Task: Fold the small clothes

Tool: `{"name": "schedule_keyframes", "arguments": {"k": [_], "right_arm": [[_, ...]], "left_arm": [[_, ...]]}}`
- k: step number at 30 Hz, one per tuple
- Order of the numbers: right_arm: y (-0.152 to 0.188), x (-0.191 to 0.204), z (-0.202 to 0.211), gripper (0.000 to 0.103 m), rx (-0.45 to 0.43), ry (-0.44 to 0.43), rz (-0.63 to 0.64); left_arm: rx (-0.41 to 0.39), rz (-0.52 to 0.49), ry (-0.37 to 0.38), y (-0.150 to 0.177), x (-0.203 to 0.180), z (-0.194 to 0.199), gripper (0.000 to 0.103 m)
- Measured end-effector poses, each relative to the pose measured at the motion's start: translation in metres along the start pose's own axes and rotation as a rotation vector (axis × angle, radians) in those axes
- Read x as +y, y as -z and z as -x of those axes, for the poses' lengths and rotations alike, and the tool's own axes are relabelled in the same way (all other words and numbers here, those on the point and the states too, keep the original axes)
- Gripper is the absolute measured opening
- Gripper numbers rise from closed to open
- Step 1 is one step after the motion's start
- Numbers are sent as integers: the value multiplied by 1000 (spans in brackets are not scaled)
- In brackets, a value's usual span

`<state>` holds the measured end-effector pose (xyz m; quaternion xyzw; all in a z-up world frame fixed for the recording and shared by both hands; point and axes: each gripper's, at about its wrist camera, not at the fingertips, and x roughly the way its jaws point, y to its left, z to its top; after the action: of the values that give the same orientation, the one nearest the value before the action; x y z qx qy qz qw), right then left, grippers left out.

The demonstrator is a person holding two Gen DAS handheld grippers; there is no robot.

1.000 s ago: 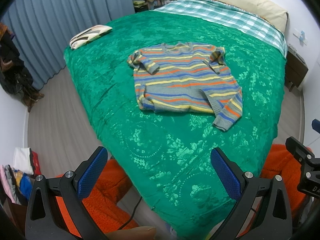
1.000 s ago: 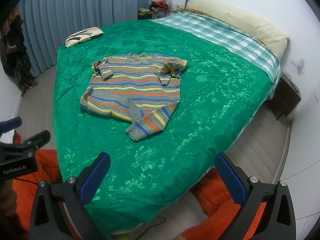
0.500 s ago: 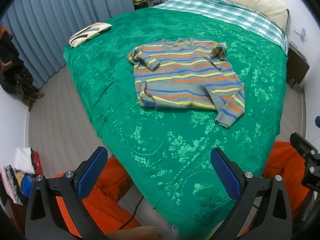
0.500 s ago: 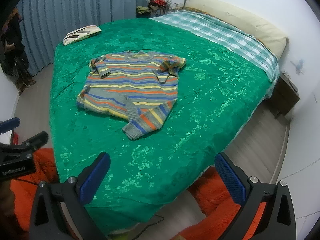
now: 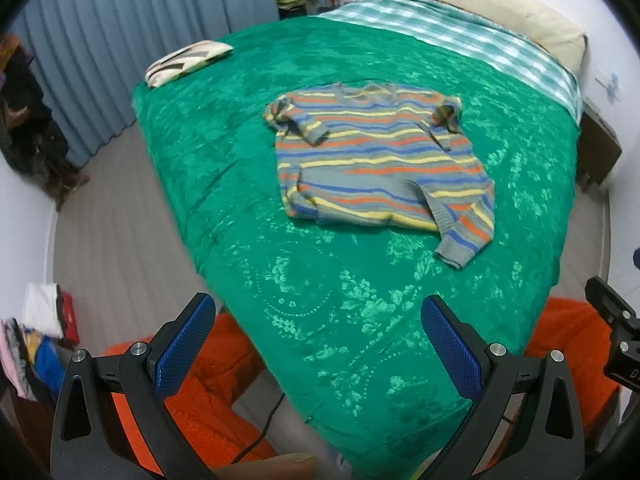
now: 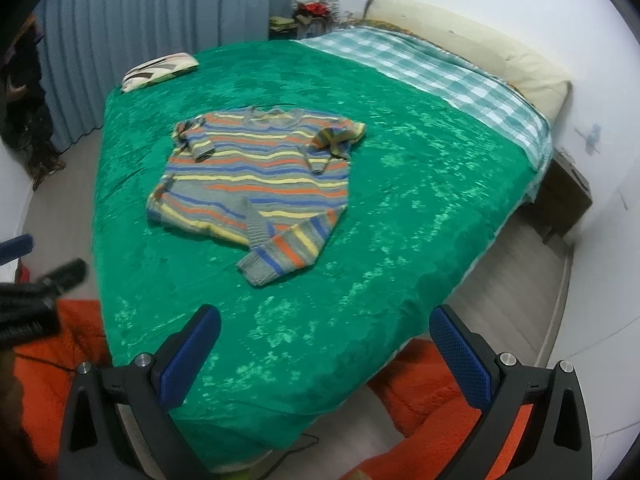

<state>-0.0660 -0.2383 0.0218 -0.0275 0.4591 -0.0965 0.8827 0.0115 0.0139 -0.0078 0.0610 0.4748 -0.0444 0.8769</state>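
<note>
Over the last second both cameras have crept toward the bed: the striped sweater sits a little lower and nearer the middle of each frame than it did, and the left view has swung slightly so the garment now lies right of centre. Neither pair of fingers has changed its spread.

The left gripper (image 5: 316,344) is released, its blue fingers (image 5: 182,346) wide apart at the bottom of the frame, with only green bedspread (image 5: 224,128) showing between them. The right gripper (image 6: 322,354) is likewise released and empty, its fingers (image 6: 460,358) framing the near edge of the bed. Each tool hangs off the foot of the bed, well apart from the garment.

The striped sweater (image 5: 380,156) lies flat in the middle of the bedspread, neck toward the top of the frame. Both sleeves are already turned inward across the chest, and the lower right corner is flipped over, its cuffed end (image 6: 276,258) sticking out toward the bottom of the frame beyond the hem. A folded patterned cloth (image 5: 186,62) rests at the upper left corner of the bed.

The drift forward reads as an approach, so the fold is only partly done; the stray corner probably wants tidying before the body is doubled over.
</note>
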Motion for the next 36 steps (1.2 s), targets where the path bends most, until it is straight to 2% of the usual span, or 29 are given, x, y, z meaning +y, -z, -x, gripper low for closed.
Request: {"name": "schedule_keyframes", "arguments": {"k": [4,9,13,17,21,26,36], "right_arm": [[-1,7,1,103,-1,-12,22],[-2,5,1,103,-4,-10,14],[-3,5,-1,103,0,-7,20],[-4,7,0,103,-8,-3,23],[-5,6,-3,103,-2,6,31],[-6,6,-6,103,1,8,31],[-4,5,-11,103,9,17,31]], "left_arm": [[-2,-46,11,1,-14,3,103],[5,-8,19,-1,-7,1,103],[-7,-66,18,1,-19,4,103],[16,-2,21,-4,-2,-2,103],[28,7,-4,-2,3,-7,103],[78,31,40,3,0,-13,103],[76,40,45,4,-2,-14,103]]}}
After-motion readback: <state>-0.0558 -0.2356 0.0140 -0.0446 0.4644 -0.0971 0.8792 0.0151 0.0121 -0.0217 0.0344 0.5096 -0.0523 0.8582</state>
